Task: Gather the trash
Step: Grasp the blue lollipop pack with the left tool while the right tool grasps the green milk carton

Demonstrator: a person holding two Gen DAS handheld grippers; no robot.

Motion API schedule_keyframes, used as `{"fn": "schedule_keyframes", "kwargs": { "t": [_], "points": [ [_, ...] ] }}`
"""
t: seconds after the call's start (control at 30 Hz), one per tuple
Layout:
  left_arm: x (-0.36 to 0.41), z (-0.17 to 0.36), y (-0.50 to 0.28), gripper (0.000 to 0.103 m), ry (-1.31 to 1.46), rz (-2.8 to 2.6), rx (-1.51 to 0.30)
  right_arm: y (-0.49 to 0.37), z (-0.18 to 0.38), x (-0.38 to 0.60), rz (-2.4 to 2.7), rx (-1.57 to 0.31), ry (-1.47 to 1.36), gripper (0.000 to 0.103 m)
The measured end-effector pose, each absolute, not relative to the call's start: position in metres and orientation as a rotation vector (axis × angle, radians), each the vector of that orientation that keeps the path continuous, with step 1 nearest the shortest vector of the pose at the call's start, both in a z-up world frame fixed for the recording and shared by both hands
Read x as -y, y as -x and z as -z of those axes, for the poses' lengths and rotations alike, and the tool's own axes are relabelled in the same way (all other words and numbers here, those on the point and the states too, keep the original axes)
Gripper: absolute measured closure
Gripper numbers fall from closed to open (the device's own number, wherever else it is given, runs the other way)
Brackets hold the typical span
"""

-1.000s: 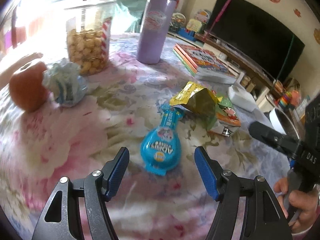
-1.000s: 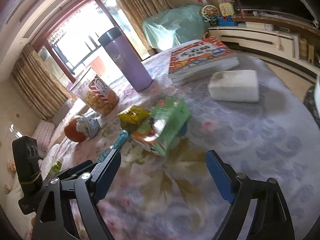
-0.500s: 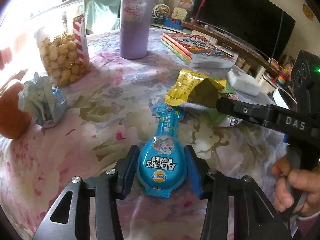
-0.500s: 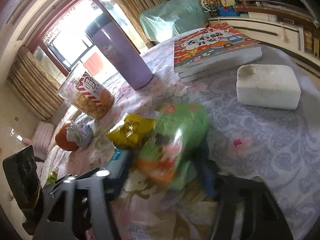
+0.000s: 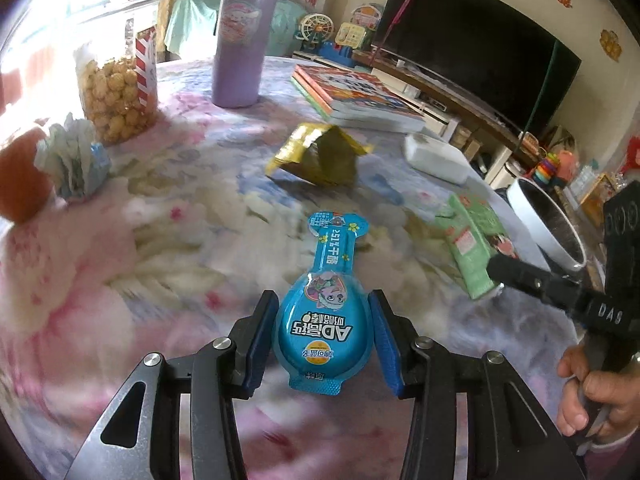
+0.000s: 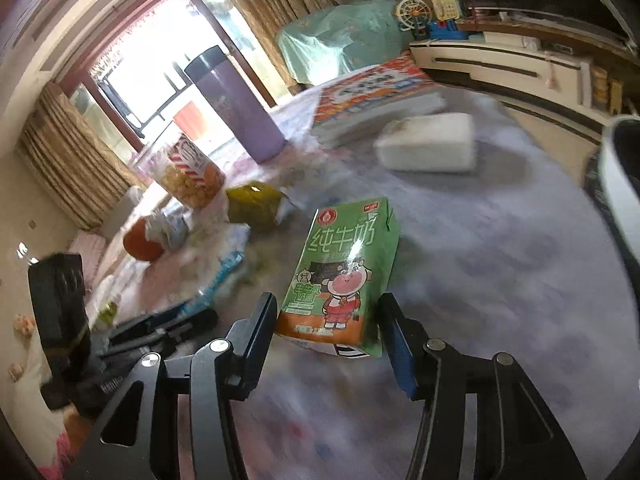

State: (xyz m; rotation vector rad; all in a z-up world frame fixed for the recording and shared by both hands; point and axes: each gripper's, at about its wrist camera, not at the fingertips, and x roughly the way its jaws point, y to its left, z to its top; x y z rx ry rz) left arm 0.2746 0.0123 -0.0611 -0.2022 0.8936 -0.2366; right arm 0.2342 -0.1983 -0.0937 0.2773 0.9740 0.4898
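**Both grippers now gripping trash, lift pending**

Nearest the left camera, the left gripper (image 5: pixel 323 334) is holding its fingers (image 5: pixel 262 330) about half open, pressing on both flanks of the blue wrapper (image 5: pixel 325 320). A second ago those fingers were standing wide with the wrapper lying well ahead of them on the table (image 5: pixel 168 272); now its round end is sitting right between the pads, its stem pointing away. To my eye it is lifting slightly at the near edge, though I cannot tell whether it is clear of the cloth.

The right gripper (image 6: pixel 328 328) is showing the same change. Its fingers (image 6: pixel 262 330), wide a second ago, are now sitting half open against the sides of the green carton (image 6: pixel 346 268), which was lying further off beside the yellow bag (image 6: pixel 254 204) and is now standing apart from it, nearer the camera.

Further out, the yellow bag and the crumpled paper (image 5: pixel 74 160) beside the orange fruit (image 5: pixel 18 178) are waiting untouched. Beyond them, the popcorn jar (image 5: pixel 118 88), flask (image 5: pixel 244 36) and books (image 5: pixel 360 98) are standing where they were.

So two pieces are looking secured at once. The white bin (image 5: pixel 538 224) is sitting just off the table's right edge, so carrying both there seems the likely next step.
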Motion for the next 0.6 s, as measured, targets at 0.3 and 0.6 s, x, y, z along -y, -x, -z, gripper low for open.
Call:
{"fn": "schedule_keyframes", "kwargs": {
  "t": [0.3,0.6],
  "points": [
    [0.008,0.060,-0.258,0.058,0.213,0.240,-0.910,-0.223,0.095,0.213,-0.439,-0.980,-0.240,0.043],
    [0.010,0.051,-0.245,0.058,0.226,0.214,-0.911,-0.233,0.102,0.210,-0.383,-0.955,-0.233,0.049]
  ]
}}
